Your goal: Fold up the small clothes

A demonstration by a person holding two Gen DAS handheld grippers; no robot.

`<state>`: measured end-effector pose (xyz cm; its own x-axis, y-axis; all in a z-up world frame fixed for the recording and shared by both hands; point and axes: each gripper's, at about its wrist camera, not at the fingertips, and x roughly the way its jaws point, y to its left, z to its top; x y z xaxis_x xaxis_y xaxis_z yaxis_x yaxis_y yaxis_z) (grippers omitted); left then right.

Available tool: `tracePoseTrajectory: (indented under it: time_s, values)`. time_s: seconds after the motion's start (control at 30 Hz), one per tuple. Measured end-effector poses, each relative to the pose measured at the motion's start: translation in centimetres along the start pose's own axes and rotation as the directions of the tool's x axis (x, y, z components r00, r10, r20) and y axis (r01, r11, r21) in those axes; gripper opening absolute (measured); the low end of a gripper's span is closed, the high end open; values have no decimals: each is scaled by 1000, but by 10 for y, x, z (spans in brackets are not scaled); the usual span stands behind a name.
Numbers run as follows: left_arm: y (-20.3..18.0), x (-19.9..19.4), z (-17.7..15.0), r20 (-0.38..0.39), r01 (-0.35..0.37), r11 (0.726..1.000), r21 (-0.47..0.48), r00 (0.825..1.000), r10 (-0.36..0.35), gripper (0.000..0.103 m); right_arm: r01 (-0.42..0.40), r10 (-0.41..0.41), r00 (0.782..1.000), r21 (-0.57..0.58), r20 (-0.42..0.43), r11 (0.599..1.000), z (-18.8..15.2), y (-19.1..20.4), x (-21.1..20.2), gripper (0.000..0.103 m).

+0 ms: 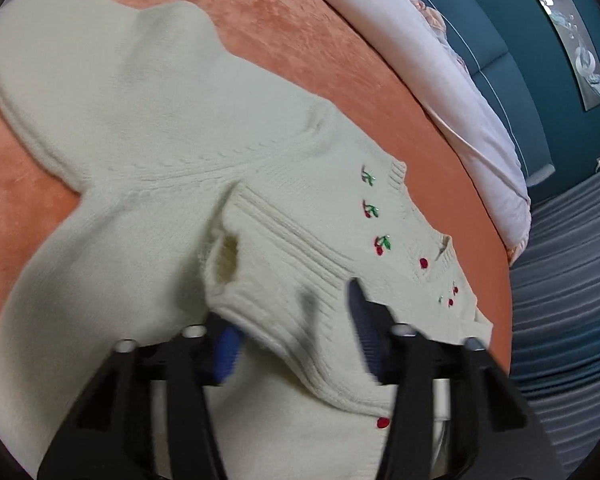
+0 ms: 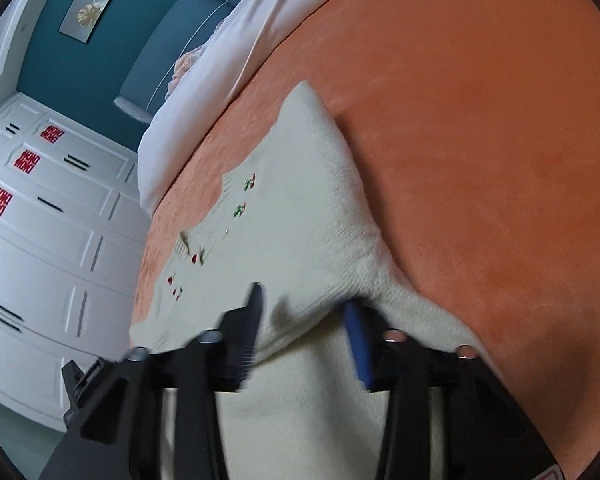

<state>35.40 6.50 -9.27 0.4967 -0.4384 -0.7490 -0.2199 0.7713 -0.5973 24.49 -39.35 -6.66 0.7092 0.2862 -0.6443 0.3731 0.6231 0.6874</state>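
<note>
While the cream knitted cardigan [image 1: 172, 128] lies spread on the orange blanket [image 1: 284, 20] of the bed, both grippers hang close over it with their fingers set wide apart. In the left wrist view, the left gripper [image 1: 296, 336] straddles a ribbed cuff or hem that is folded over the body of the garment; the knit passes between the blue-padded left finger [image 1: 226, 354] and the dark right one, but neither pad presses it. Embroidered cherries [image 1: 382, 244] and small red buttons run along the cardigan's front edge to the right of the fingers, and one sleeve stretches away to the far left. In the right wrist view, the right gripper [image 2: 306, 324] hovers over a raised fold of the same cardigan [image 2: 300, 216], its fingers on either side of the ridge; whether they touch the cloth I cannot tell, as the tips are blurred. Beyond the blanket lies a pale duvet [image 2: 204, 92], with a teal headboard [image 2: 172, 32] behind it and white wardrobe doors [image 2: 48, 208] bearing red stickers at the left.
</note>
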Motion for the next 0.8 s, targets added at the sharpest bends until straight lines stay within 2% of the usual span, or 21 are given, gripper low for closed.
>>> tracePoseTrajectory:
  time_s: [0.03,0.1,0.17,0.2,0.23,0.27,0.3,0.33,0.37,0.4,0.43,0.47,0.5,0.53,0.6,0.67,0.7,0.73,0.8]
  values:
    - [-5,1,3,-8,15,1000,14,1000,-14,16,-5,5,999,-1,33,1000,-3,2,-3,11]
    - [-19,-3,7,10,30,997,76,999,-31,16,-35,31,987,22,155,999,4,3,-25,11]
    - [-32,5,6,-2,15,989,150,1000,-14,19,-19,7,978,56,208,998,10,-16,-43,10]
    - [-33,15,4,-23,-5,984,177,1000,9,20,29,-40,983,63,179,998,10,-27,-35,10]
    - [-30,25,1,-37,-45,981,189,998,53,20,97,-102,989,56,104,994,7,-38,-21,8]
    - [-23,30,0,-45,-53,983,179,997,62,20,100,-103,991,37,89,994,2,-40,-18,7]
    - [-13,25,0,-44,-2,990,144,999,9,20,117,-117,987,4,111,993,-3,-33,-25,11]
    - [-4,13,3,-33,29,994,109,999,-26,23,147,-143,984,-30,109,989,-5,-23,-31,20]
    - [8,-4,6,-1,59,995,75,998,-59,28,184,-174,978,-82,116,979,-9,-9,-40,20]
    - [23,-24,13,48,88,995,41,995,-89,44,201,-185,974,-127,130,971,-15,2,-49,20]
    - [39,-45,21,109,90,996,9,990,-91,60,203,-179,974,-181,140,962,-23,14,-59,21]
    - [59,-67,31,177,69,997,-29,982,-63,66,207,-179,974,-218,141,954,-33,17,-68,23]
    - [82,-88,43,241,34,996,-77,970,-15,77,214,-183,973,-262,139,941,-46,24,-75,30]
    - [105,-106,58,290,-7,992,-127,956,44,83,222,-190,973,-298,134,928,-60,31,-81,37]
    - [158,-134,89,343,-89,964,-249,923,174,83,216,-192,976,-332,105,918,-88,37,-87,42]
    - [208,-152,114,360,-122,918,-377,894,267,83,207,-199,978,-350,61,913,-117,38,-92,42]
    - [232,-159,126,359,-137,885,-446,878,317,83,204,-203,978,-356,40,912,-129,41,-93,42]
    - [252,-163,136,361,-134,859,-494,867,343,79,203,-208,978,-361,25,910,-142,41,-94,43]
    - [275,-168,151,385,-109,842,-528,853,352,66,187,-208,978,-356,-19,916,-162,44,-96,46]
